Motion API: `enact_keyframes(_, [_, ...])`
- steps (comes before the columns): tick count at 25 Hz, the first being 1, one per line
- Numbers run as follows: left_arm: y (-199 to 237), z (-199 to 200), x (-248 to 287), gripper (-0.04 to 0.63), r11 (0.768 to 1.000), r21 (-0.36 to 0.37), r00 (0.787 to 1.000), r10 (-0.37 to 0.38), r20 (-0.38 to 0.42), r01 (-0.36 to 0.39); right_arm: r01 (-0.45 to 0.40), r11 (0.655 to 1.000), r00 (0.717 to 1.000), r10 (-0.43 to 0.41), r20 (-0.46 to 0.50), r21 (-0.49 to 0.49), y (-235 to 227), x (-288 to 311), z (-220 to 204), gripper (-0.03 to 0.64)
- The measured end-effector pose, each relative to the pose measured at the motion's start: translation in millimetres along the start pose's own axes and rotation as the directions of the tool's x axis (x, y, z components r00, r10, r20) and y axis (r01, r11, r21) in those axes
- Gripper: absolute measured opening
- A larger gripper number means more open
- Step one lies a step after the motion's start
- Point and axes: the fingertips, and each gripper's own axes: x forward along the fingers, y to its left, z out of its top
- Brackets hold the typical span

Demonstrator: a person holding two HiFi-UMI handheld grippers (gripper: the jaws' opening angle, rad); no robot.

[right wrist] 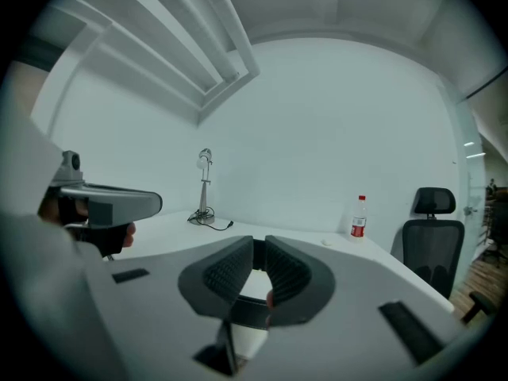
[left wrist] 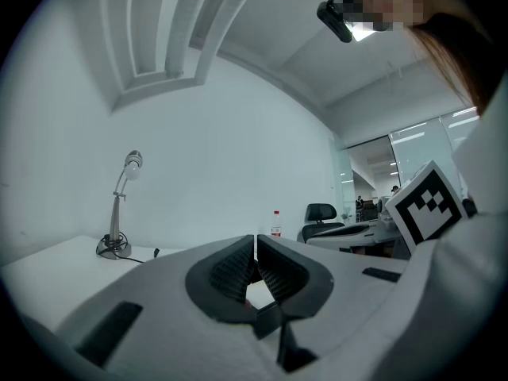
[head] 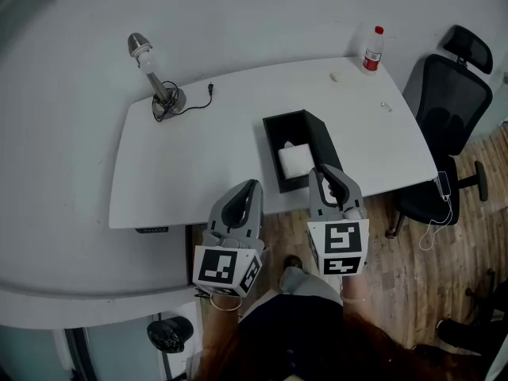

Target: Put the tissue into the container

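A black open-topped container (head: 317, 137) stands on the white table (head: 190, 157), with its near end at the front edge. A white tissue (head: 295, 159) lies inside it, toward the near end. My right gripper (head: 321, 173) hovers at the container's near right corner, just beside the tissue. Its jaws (right wrist: 259, 252) are shut to a thin slit with nothing between them. My left gripper (head: 251, 187) hangs at the table's front edge, left of the container, and points level. Its jaws (left wrist: 255, 248) are shut and empty.
A desk lamp (head: 151, 70) with a trailing cable stands at the table's back left. A red-capped bottle (head: 372, 50) stands at the back right corner. A black office chair (head: 444, 125) is at the table's right side. Wooden floor lies below me.
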Motion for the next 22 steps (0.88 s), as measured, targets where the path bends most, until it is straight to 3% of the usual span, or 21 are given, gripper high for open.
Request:
enact_keyframes(9, [-28.1,1.0,-34.2,0.034,1.000,0.005,1.000,-0.008,0.013,0.007,0.019,1.000,1.000,-0.019,0.019,-0.005,3.9,-48.2,-2.6,0.023])
enact_keyframes(18, [-56.8,-1.8,-69.1,0.034,1.000,-0.006,1.000,0.009,0.025,-0.008,-0.060,0.998,0.992,0.060,0.111,-0.001,19.0,-105.7,0.9,0.021])
enact_keyframes(22, [-72.4,-2.8,-85.8,0.034,1.000,-0.004,0.999,0.020,0.028,-0.019,-0.054,0.999,0.989,0.054,0.141,-0.001,16.9,-129.9,1.8,0.021])
